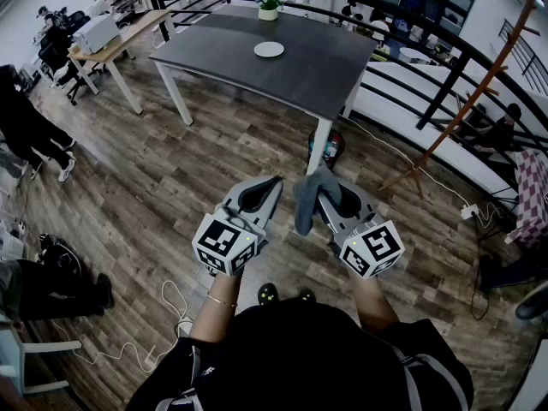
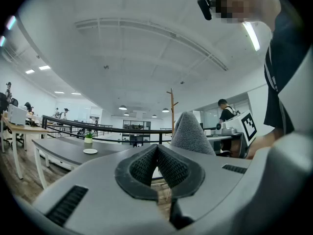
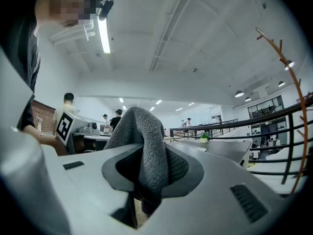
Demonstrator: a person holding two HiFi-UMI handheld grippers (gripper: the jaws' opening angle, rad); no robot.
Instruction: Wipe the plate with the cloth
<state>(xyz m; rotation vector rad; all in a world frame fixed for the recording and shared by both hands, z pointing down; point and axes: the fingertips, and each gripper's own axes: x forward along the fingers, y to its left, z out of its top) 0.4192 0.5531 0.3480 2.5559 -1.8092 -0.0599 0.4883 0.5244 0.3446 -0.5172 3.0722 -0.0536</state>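
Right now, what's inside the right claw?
The right claw holds a grey cloth, pinched between its jaws and draped over them. The cloth hides where the jaws meet.

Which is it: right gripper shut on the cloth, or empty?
Shut on the cloth: the right gripper pinches the grey fabric between its pads.

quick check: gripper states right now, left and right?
Left gripper: closed, nothing between the jaws.
Right gripper: closed on the grey cloth.
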